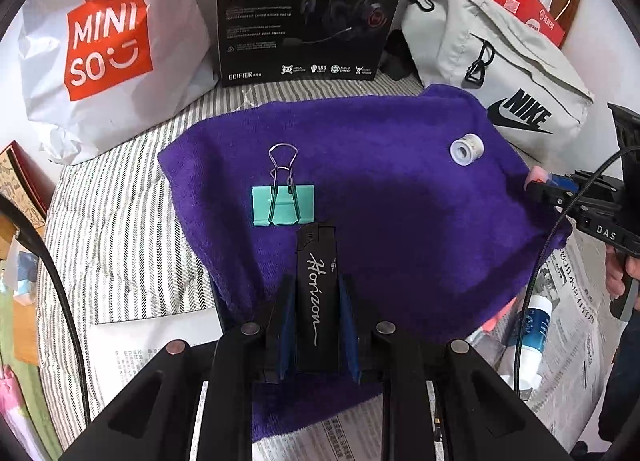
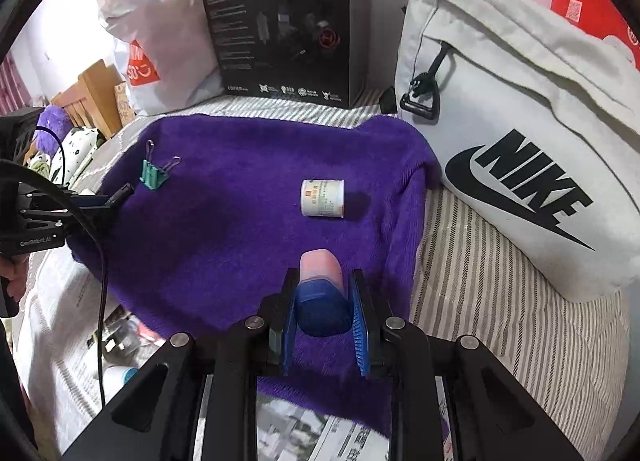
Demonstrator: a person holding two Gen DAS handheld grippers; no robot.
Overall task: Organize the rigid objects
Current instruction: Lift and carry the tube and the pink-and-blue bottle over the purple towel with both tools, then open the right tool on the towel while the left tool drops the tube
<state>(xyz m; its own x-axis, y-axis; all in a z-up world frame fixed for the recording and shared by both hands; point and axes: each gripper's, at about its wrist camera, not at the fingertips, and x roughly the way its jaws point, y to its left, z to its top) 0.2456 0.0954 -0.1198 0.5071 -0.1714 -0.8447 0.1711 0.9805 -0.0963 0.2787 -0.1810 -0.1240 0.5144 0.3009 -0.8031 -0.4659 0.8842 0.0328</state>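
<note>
Left gripper [image 1: 316, 293] clamped on black lighter [image 1: 317, 301], binder clip [image 1: 283, 205] just past it at 11 o'clock. Right gripper [image 2: 322, 301] clamped on pink/blue eraser [image 2: 322, 285], tape roll [image 2: 322, 197] at 12, all over purple towel [image 2: 240, 229].

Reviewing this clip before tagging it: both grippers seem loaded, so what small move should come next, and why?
Probably lower the left gripper and set the black lighter on the purple towel beside the green binder clip; it hangs just short of the clip, and bare towel lies below.
</note>
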